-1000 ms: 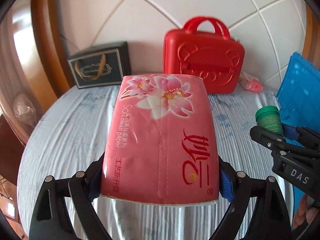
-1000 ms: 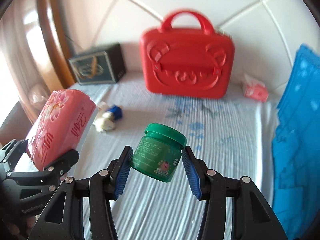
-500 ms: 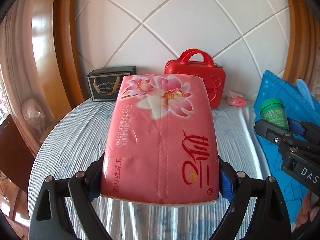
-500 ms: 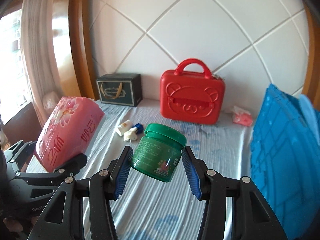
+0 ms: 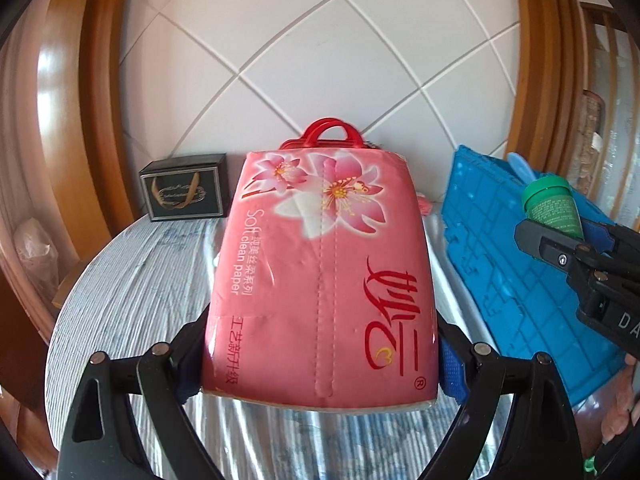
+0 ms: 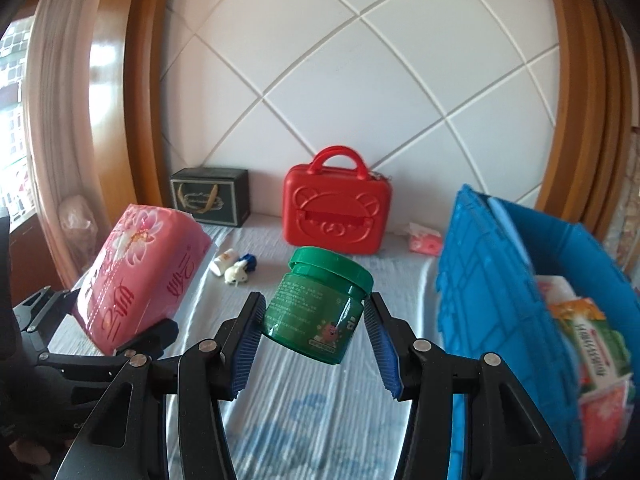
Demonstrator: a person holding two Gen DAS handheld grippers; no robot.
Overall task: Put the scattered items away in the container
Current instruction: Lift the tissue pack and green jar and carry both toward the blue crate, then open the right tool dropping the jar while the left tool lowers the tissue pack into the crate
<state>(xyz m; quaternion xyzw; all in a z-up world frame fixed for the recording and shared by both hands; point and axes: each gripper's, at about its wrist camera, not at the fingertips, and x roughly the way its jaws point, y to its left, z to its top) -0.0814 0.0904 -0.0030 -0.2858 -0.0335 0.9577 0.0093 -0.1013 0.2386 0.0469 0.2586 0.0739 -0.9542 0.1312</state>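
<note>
White diamond-tiled wall and wooden trim back a striped bedspread (image 6: 320,392), above which the left gripper (image 5: 320,354) is clamped on a pink tissue pack (image 5: 320,280) and the right gripper (image 6: 314,330) pinches a tilted green jar (image 6: 318,306), both held in the air just left of the blue crate (image 6: 492,308). To finish this carry well, I judge each load should clear the crate's near wall before any release, jar first since it is closer. Open room lies over the bedspread, though packets (image 6: 592,344) already fill part of the crate and small toys (image 6: 234,268) lie near the red case (image 6: 336,216).
</note>
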